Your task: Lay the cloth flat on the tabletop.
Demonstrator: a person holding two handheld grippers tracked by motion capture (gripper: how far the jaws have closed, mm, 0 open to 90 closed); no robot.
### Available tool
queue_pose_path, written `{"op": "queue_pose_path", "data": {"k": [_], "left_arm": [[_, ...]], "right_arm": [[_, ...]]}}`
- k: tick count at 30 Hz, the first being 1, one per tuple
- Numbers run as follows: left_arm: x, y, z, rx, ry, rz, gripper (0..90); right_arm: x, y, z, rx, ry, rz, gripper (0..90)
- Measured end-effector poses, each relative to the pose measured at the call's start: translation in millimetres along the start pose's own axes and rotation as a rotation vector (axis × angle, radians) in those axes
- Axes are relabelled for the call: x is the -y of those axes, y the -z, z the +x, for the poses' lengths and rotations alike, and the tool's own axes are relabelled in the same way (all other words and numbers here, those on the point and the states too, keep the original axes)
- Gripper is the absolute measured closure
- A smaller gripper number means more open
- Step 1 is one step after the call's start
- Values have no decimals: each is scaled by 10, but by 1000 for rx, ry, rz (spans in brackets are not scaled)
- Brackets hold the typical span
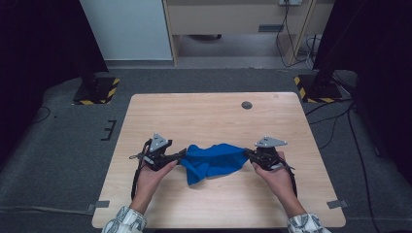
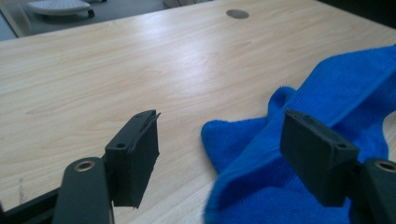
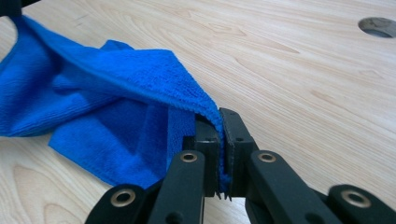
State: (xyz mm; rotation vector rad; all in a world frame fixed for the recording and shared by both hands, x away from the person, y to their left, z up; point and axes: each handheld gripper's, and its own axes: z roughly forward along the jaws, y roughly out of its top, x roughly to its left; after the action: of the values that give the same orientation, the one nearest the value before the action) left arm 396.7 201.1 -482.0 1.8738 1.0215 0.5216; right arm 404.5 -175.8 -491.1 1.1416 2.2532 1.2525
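We look down on a wood table (image 1: 214, 111) w/ a blue cloth (image 1: 214, 160) near the front, about in the middle. On the left side we see the left hand (image 1: 150, 175) holding the left gripper (image 1: 180, 154), which has a grey three-cornered plate on top. Its tip sits right at the left edge of the cloth. In the left gripper view its two black jaws stand wide apart, so it's let go & grabs nothing. The cloth (image 2: 299, 154) lies bunched on the table (image 2: 140, 70) in the gap & over to the right, and the right jaw is in front of it. We can't tell if that jaw touches it. In the middle the cloth is crumpled, w/ a fold hanging toward the front and a raised band going from one gripper to the other. On the right, the right hand (image 1: 276, 177) holds the right gripper (image 1: 248, 153) at the cloth's right edge. In the right gripper view the jaws are squeezed tight on a corner of the cloth (image 3: 102, 107), w/ a thin blue edge pinched between the pads. The rest spreads away to the left, partly lifted off the table (image 3: 303, 70). Far back on the right is a small round grey hole (image 1: 247, 105) in the table top.
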Motion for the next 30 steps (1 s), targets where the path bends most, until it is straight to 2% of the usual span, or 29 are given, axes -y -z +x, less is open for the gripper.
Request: {"op": "queue_pose_path", "data": {"k": [3,10,15,19,24,30], "left_arm": [[51,-13,22,5,1,13,267],[67,55,-18,38,-4,-4,258],[164,98,-103,60,-57,30,252],[291,148,-130,68,-76,60,262],[400,159,-148,54,-121,105,291],[447,94,-68,40,-107,131,382]], "right_arm": [[4,0,-20,3,-7,3,869],[20,-42,-58,8,-15,14,864],[23,-53,-55,3,-15,18,857],[24,-51,-60,2,-18,15,853],[27,-65,-49,0,-18,18,847],[27,-68,-41,0,-23,16,842]]}}
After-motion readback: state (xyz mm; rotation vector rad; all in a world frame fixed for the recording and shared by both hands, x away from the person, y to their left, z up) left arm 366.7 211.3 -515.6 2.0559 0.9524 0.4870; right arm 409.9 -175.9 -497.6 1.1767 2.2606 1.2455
